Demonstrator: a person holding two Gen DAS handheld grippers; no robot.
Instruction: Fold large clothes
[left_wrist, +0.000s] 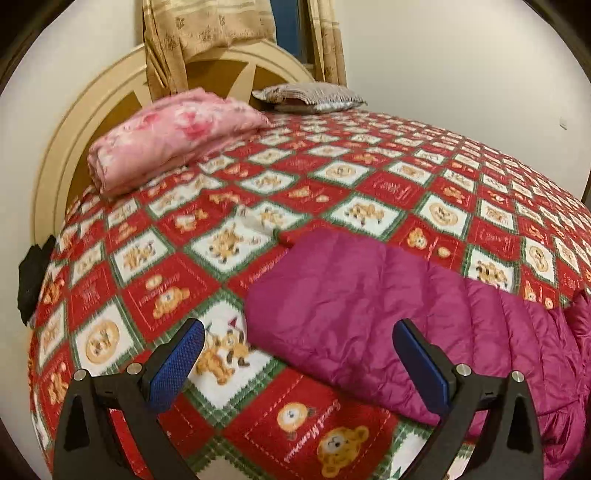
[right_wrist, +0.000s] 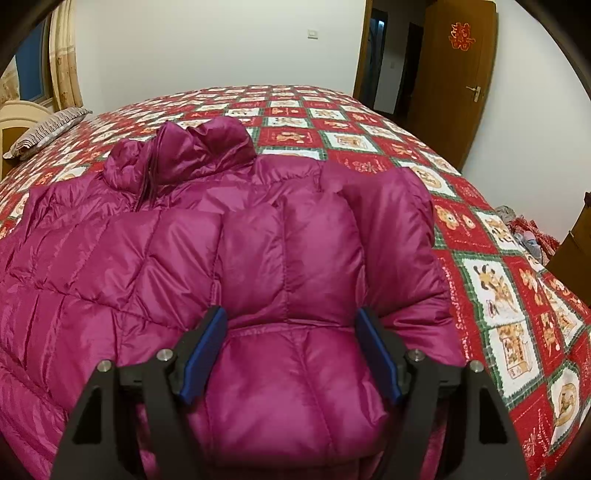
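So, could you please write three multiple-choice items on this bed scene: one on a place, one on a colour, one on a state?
1. Where does the pink quilt lie?
A. by the headboard
B. on the jacket
C. on the floor

2. What colour is the jacket?
A. grey
B. magenta
C. green

3. How do the left gripper jaws stand?
A. shut on the jacket
B. shut on the quilt
C. open, holding nothing

Answers: 1 A, folded on the bedspread at the head end; 2 B, shiny magenta padding; 3 C, pads wide apart above the bed.
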